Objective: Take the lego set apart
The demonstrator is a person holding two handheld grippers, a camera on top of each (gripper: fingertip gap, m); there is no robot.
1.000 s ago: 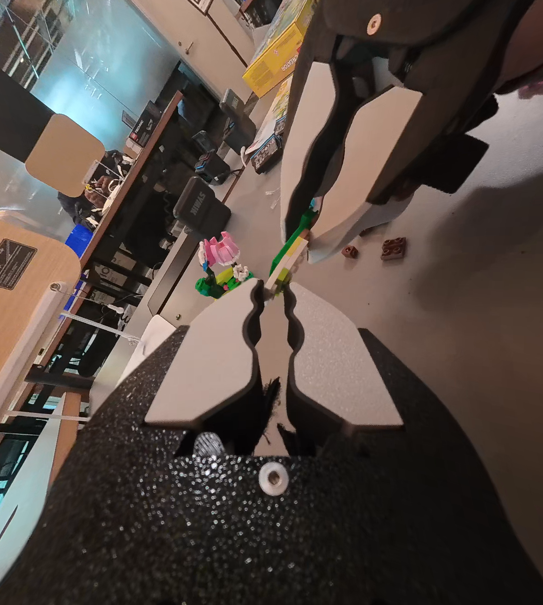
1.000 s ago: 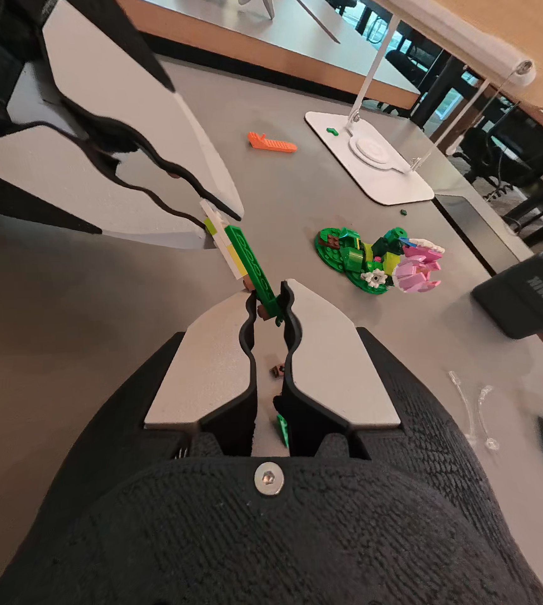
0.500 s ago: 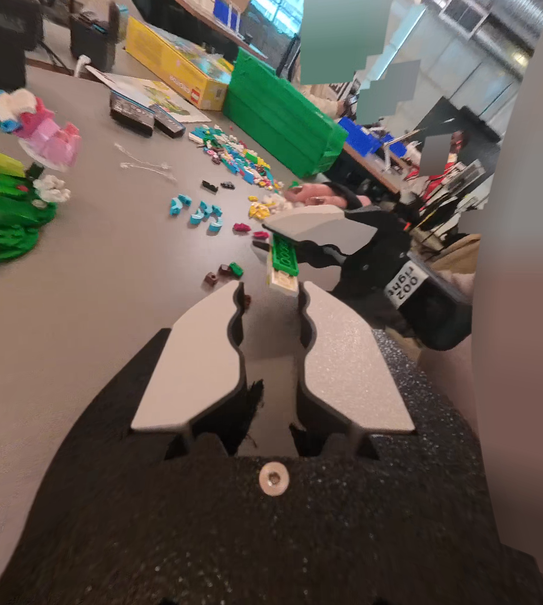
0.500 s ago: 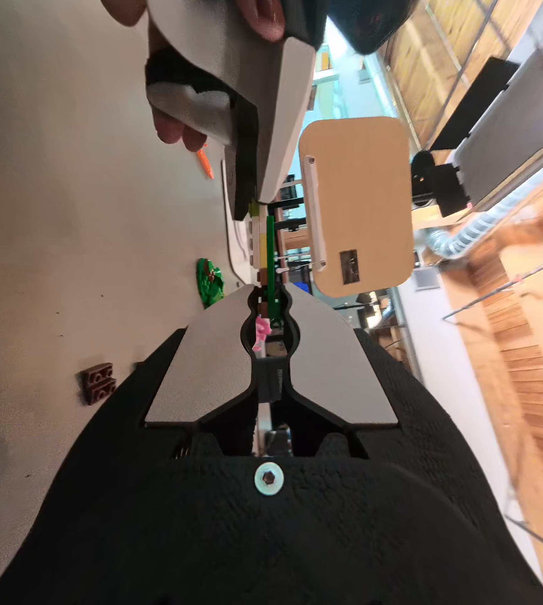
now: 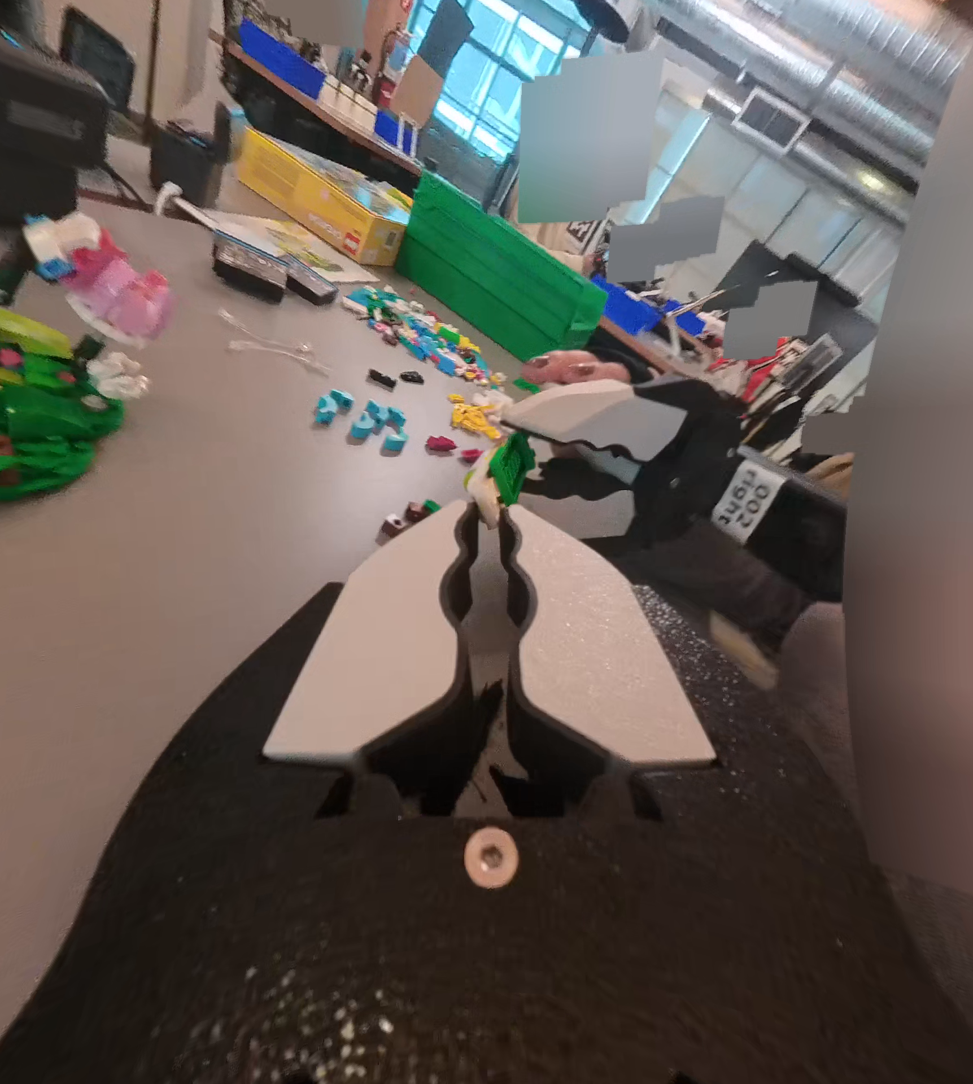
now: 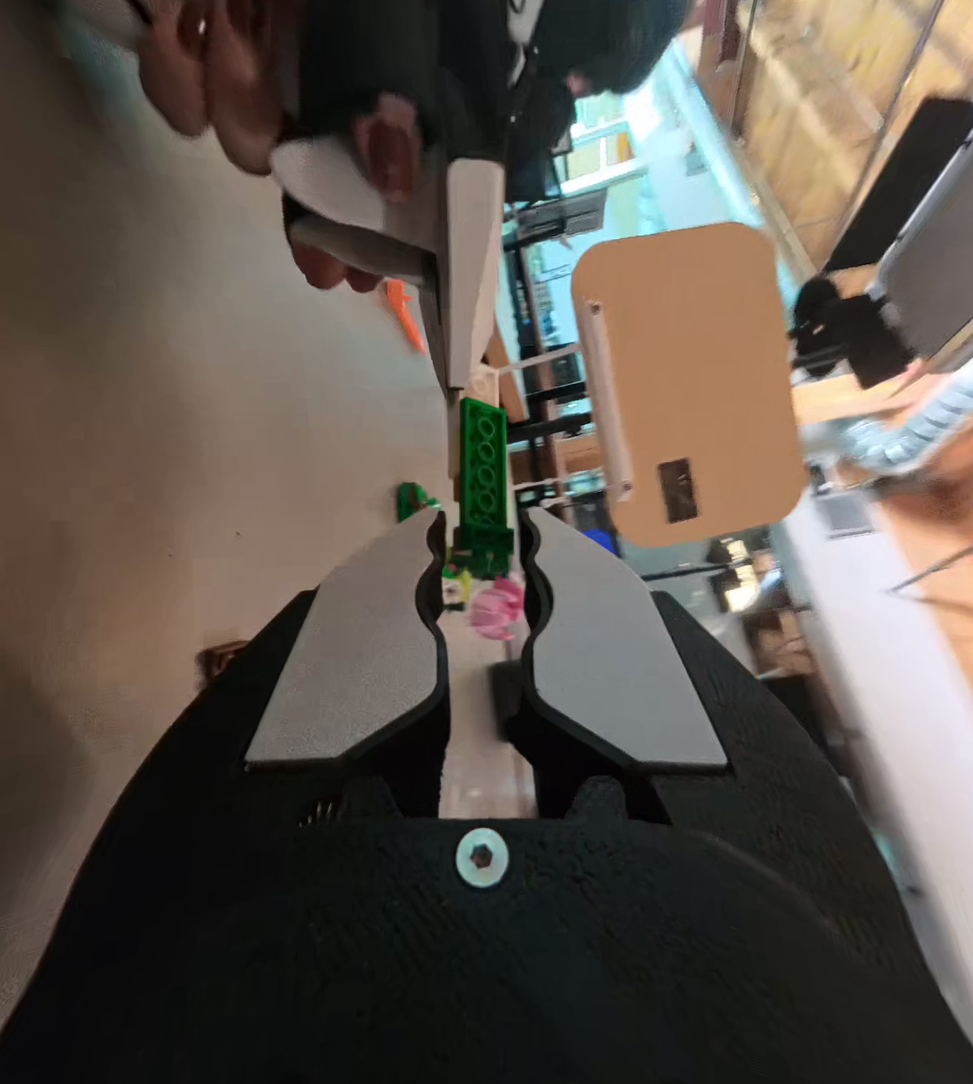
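Note:
A green plate point(image 5: 510, 469) with a white and lime brick stack point(image 5: 487, 498) on one end is held above the grey table point(image 5: 208, 498). My left gripper point(image 5: 487, 513) is shut on the white end. In the right wrist view the green plate point(image 6: 481, 463) stands between the fingertips of my right gripper point(image 6: 484, 519), whose jaws are apart and do not touch it. The left gripper point(image 6: 463, 352) shows above, a hand on it. The right gripper point(image 5: 522, 449) also shows in the left wrist view. The flower model point(image 5: 20, 410) with its pink bloom point(image 5: 120, 293) sits at the left.
Loose bricks point(image 5: 425, 340), blue pieces point(image 5: 366, 416) and small brown bricks point(image 5: 407, 516) lie ahead on the table. A yellow box point(image 5: 319, 199) and a green bin point(image 5: 495, 281) stand behind them. An orange separator point(image 6: 407, 317) lies far off beside a lamp point(image 6: 683, 381).
My left gripper has closed on the white end of the piece. My right gripper's jaws have opened, and the green plate now faces its camera flat instead of edge-on.

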